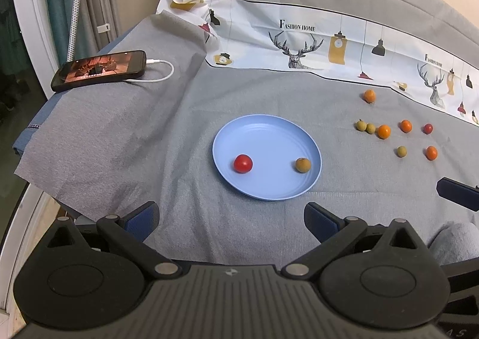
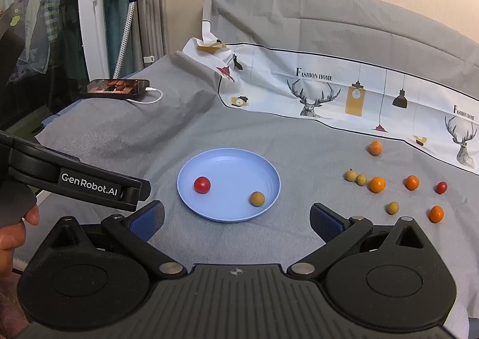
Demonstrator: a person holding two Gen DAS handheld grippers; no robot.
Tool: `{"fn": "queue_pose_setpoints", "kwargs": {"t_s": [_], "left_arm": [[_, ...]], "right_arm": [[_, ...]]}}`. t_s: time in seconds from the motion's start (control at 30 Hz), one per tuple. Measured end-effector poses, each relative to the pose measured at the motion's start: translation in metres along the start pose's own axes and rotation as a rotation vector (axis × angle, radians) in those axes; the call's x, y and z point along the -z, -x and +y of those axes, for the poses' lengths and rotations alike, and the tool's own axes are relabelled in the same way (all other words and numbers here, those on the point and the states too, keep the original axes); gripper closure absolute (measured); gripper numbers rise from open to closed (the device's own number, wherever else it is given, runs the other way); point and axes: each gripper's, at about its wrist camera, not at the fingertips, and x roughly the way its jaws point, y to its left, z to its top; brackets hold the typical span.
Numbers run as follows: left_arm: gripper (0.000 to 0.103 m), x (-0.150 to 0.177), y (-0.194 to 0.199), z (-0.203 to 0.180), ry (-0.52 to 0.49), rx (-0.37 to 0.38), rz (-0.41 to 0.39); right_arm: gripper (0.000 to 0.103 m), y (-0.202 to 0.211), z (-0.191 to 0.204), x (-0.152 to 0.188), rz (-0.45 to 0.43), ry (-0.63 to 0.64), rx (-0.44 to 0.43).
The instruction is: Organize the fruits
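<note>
a round pale blue plastic plate (image 1: 266, 135) sits on the grey woven cloth (image 1: 167, 129) that covers the table, and it holds two fruits: a glossy red cherry tomato (image 1: 242, 163) at about 8 o'clock on the plate and a dull brownish-tan round fruit (image 1: 303, 165) at about 4 o'clock, well apart from each other.

the remaining fruits lie loose on the cloth toward 3 o'clock from the plate. two small yellow-green round fruits (image 1: 365, 126) touch each other, with a bright orange round fruit (image 1: 383, 131) just beside them. further toward 3 o'clock are a second orange fruit (image 1: 405, 126) and a small dark red tomato (image 1: 428, 128). nearer the camera lie a lone yellow-green fruit (image 1: 401, 151) and a third orange fruit (image 1: 431, 153). a fourth orange fruit (image 1: 369, 95) sits alone toward 12 o'clock of the group, near the white printed cloth with deer heads and lamps (image 1: 299, 39).

the left gripper (image 1: 230, 219) hangs at 6 o'clock of the plate, its blue-padded fingers (image 1: 143, 219) spread wide with nothing between them. the right gripper (image 2: 236, 220) is likewise spread wide and empty, its blue pads (image 2: 326, 223) flanking the near edge of the plate in its own view.

a black smartphone with a lit screen (image 1: 98, 69) lies at 10 o'clock, a white charging cable (image 1: 161, 71) plugged into it.
</note>
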Motion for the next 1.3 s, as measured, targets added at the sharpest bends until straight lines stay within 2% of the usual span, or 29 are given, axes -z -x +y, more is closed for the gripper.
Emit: {"fn": "queue_pose_setpoints", "kwargs": {"t_s": [0.8,1.1,1.3], "left_arm": [[0.0,-0.004,-0.016,0.001,-0.005,-0.017,0.045],[0.0,-0.016,-0.033,-0.014,-0.035,-0.017,0.087],[0.0,-0.036,-0.054,-0.044,-0.094,-0.005,0.113]], "right_arm": [[0.001,-0.017,-0.005,0.003,0.043,-0.033,0.018],[0.001,-0.035,-0.033,0.01,0.069,-0.123,0.059],[0.001,-0.049,-0.071,0.022,0.071,-0.217,0.14]]}}
